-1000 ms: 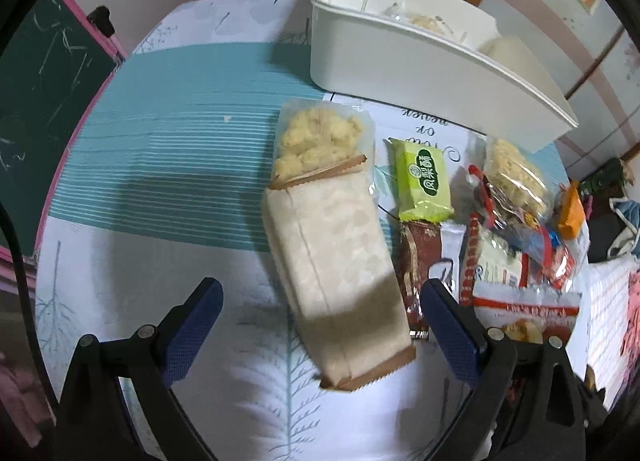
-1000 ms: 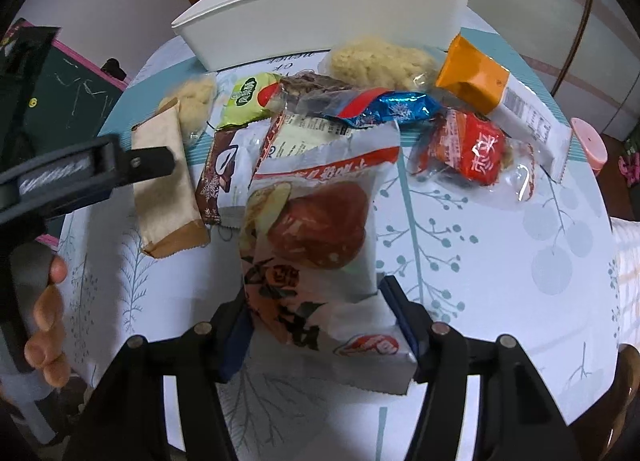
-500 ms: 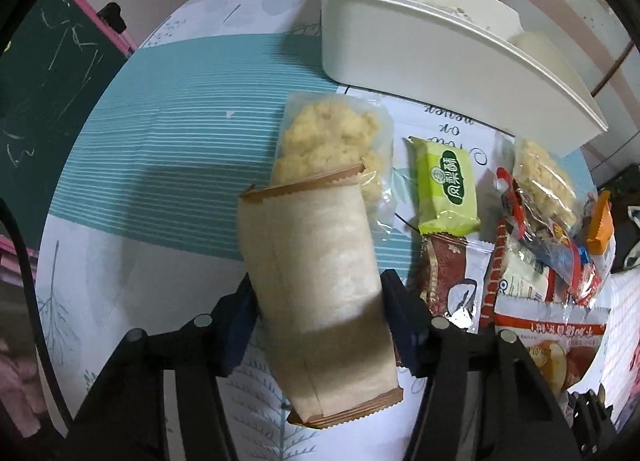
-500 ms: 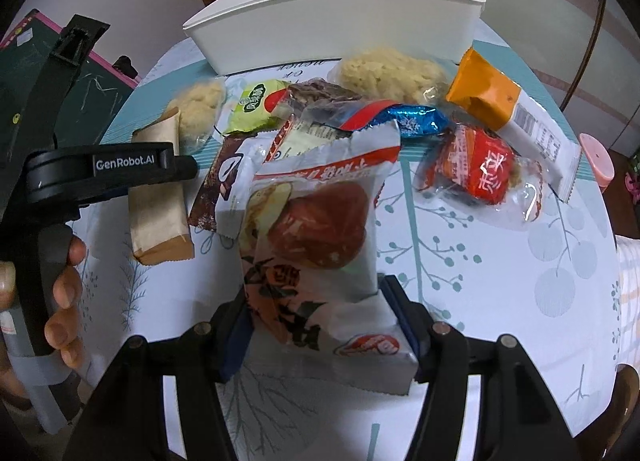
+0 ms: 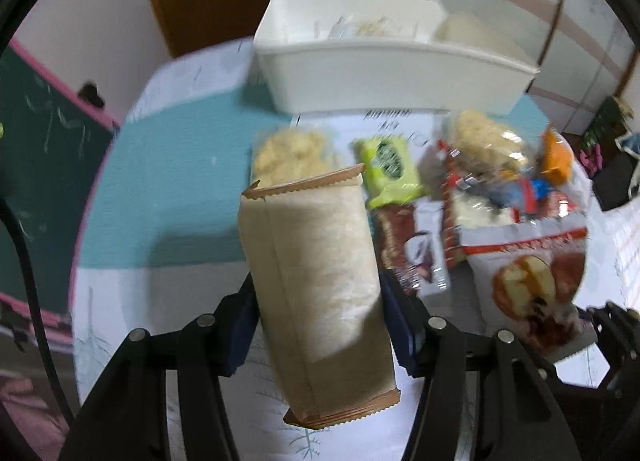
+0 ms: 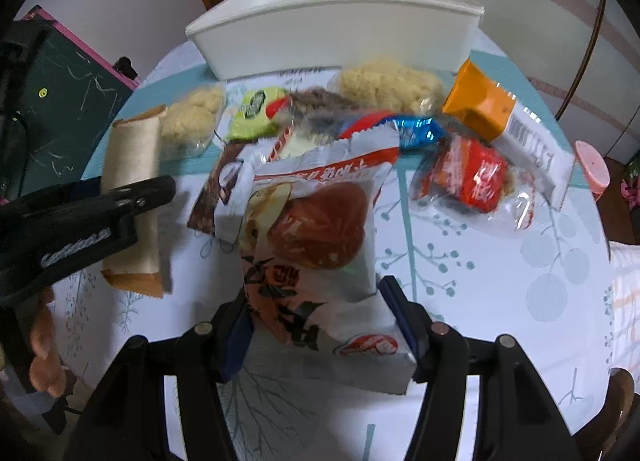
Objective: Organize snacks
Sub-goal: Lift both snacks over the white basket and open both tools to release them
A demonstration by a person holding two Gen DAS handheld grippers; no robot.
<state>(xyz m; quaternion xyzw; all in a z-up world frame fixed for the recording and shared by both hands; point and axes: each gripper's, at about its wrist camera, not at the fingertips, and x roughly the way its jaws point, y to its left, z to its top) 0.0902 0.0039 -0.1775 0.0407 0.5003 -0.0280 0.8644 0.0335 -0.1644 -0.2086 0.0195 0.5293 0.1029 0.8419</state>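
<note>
My left gripper (image 5: 318, 325) is shut on a long beige snack packet (image 5: 316, 281) with brown crimped ends and holds it lifted above the table; it also shows in the right wrist view (image 6: 132, 197). My right gripper (image 6: 320, 325) is shut on a white and red snack bag (image 6: 320, 245) with a red fruit picture, which also shows in the left wrist view (image 5: 528, 281). A white bin (image 5: 384, 73) stands at the far side of the table, with some pale snacks inside.
Loose snacks lie in front of the bin: a green packet (image 6: 256, 109), two clear bags of yellow crisps (image 6: 388, 85), a brown packet (image 5: 416, 257), a blue wrapper (image 6: 416, 129), a red packet (image 6: 472, 177), an orange and white packet (image 6: 500, 117). A pink cup (image 6: 592, 169) stands at the right edge.
My left gripper closed on the beige packet and lifted it off the table, tilting toward the bin. My right gripper kept its hold on the red and white bag and rose slightly.
</note>
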